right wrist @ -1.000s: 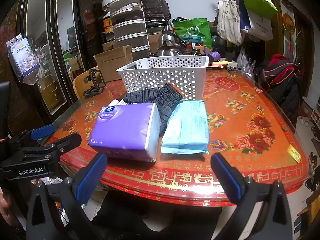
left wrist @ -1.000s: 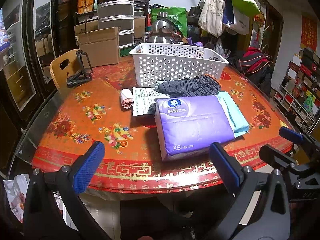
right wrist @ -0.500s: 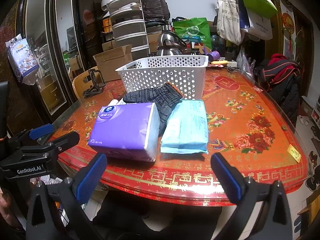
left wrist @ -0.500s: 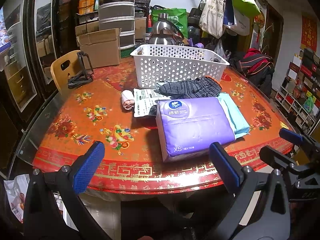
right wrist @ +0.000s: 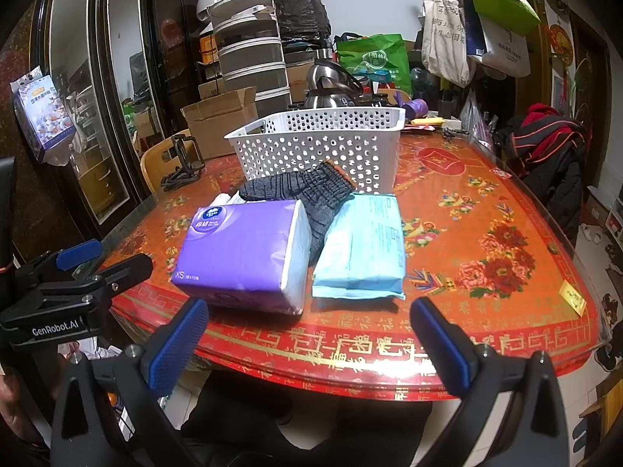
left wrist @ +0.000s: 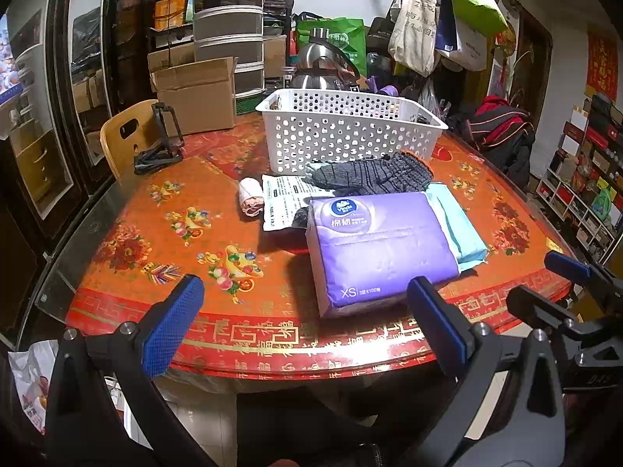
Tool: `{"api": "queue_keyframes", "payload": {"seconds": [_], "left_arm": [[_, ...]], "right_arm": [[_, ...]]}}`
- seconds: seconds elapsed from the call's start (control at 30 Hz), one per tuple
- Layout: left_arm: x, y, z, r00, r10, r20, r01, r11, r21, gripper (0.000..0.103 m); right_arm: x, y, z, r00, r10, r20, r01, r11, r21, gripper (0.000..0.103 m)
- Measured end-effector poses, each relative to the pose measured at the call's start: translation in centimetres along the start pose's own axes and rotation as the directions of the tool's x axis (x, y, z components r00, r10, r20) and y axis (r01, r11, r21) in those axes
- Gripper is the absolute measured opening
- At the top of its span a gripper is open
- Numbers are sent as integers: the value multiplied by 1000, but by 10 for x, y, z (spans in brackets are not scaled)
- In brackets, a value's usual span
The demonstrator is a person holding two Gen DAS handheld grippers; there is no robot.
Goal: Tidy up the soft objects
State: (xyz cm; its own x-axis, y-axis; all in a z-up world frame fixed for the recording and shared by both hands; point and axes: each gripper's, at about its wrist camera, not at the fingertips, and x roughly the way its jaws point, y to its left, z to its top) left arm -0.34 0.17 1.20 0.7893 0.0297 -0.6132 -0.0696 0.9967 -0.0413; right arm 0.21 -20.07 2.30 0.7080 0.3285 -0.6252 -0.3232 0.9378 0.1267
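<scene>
At the table's near edge, the left gripper [left wrist: 303,323] and right gripper [right wrist: 311,346] hang wide open, holding nothing. Just beyond lie the purple tissue pack [left wrist: 373,245] and the blue pack [right wrist: 362,245] — slippery wrappers that could squirt from a pinch. The grey knit glove [right wrist: 311,194] drapes behind, hiding their far ends. The white basket [left wrist: 346,132] stands farthest — its interior is unseen.

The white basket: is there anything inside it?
The white basket looks mostly bare through its rim and holes; only something dark shows at its far right corner in the left view. Its floor is hidden by the near wall, so flat items cannot be ruled out.
</scene>
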Motion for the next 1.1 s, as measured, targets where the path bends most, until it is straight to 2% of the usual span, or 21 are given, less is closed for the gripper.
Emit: {"api": "queue_keyframes", "payload": {"seconds": [0.87, 1.0, 1.07, 1.1], "left_arm": [[-2, 1, 1, 1000, -13, 6, 13, 1000, -5, 103], [1, 7, 4, 999, -45, 8, 45, 999, -13, 103], [0, 13, 6, 994, -106, 27, 107, 994, -19, 103], [-2, 17, 8, 991, -124, 52, 125, 992, -18, 103]], "right_arm": [[-1, -2, 3, 1000, -5, 3, 5, 1000, 1, 103], [-1, -2, 3, 1000, -4, 26, 4, 1000, -2, 103], [-3, -4, 4, 998, 9, 68, -9, 1000, -4, 103], [-2, -5, 5, 997, -11, 81, 12, 1000, -3, 103]]}}
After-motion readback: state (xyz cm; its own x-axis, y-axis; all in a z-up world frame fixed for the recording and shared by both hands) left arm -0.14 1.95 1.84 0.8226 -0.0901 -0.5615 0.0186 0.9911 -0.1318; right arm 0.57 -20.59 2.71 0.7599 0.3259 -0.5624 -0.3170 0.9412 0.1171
